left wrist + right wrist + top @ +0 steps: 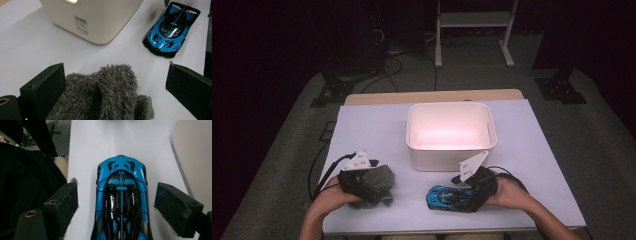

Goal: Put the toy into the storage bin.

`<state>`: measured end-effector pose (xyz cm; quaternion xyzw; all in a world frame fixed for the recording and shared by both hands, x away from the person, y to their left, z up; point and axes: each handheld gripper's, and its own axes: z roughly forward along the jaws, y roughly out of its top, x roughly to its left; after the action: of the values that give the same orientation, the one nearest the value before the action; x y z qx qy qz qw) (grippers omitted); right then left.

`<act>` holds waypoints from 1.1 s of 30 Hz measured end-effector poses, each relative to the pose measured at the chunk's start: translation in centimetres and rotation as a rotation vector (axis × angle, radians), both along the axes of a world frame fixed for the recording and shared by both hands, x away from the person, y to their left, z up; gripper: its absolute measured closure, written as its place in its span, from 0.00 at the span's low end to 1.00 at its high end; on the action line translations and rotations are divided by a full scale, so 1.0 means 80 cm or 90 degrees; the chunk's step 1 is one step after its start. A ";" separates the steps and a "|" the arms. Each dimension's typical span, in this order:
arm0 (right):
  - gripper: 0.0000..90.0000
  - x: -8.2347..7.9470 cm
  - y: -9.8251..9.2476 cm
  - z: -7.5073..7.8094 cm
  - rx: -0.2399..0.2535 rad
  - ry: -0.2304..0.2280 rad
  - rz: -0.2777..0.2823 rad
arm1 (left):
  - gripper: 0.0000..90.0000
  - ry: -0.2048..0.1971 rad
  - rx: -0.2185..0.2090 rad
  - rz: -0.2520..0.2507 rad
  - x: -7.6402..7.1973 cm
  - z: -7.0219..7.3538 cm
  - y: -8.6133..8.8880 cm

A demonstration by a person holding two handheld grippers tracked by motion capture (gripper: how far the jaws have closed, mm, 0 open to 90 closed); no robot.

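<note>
A grey fuzzy plush item (381, 178) (107, 92) lies on the white table (372, 130) at the front left. My left gripper (364, 187) (113, 68) sits over it, jaws open, with the plush between them; the right jaw stands well apart from it. A blue and black toy car (444, 197) (121, 202) rests at the front right, also seen far off as the blue car (170, 30). My right gripper (464, 196) (116, 186) straddles the car from behind, jaws open, with a gap on each side of the body.
A white plastic bin (447, 155) (100, 20) (195, 152) stands in the middle of the table just beyond both grippers, its inside bare. The table's front edge lies close beneath the hands. A dark floor with cables and stands surrounds the table.
</note>
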<state>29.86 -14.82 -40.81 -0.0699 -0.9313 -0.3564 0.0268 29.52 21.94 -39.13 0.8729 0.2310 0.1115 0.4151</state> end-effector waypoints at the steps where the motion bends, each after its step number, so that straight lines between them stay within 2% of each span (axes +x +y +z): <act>1: 0.20 0.000 0.000 -0.003 -0.003 -0.001 -0.001 | 0.03 0.000 0.000 -0.001 0.000 0.000 0.000; 10: 0.19 0.001 0.006 -0.022 -0.017 -0.005 -0.010 | 0.03 0.000 0.002 -0.002 0.000 -0.001 -0.001; 22: 0.18 0.000 0.011 -0.037 -0.038 -0.021 -0.013 | 0.03 0.001 0.006 -0.005 0.000 -0.002 -0.002; 33: 0.18 -0.001 0.018 -0.048 -0.041 -0.028 -0.015 | 0.03 0.003 0.007 -0.007 -0.001 -0.002 -0.002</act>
<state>29.75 -13.37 -44.65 -0.0737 -0.9419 -0.3276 -0.0002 29.46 21.79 -39.29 0.8767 0.2265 0.1082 0.4104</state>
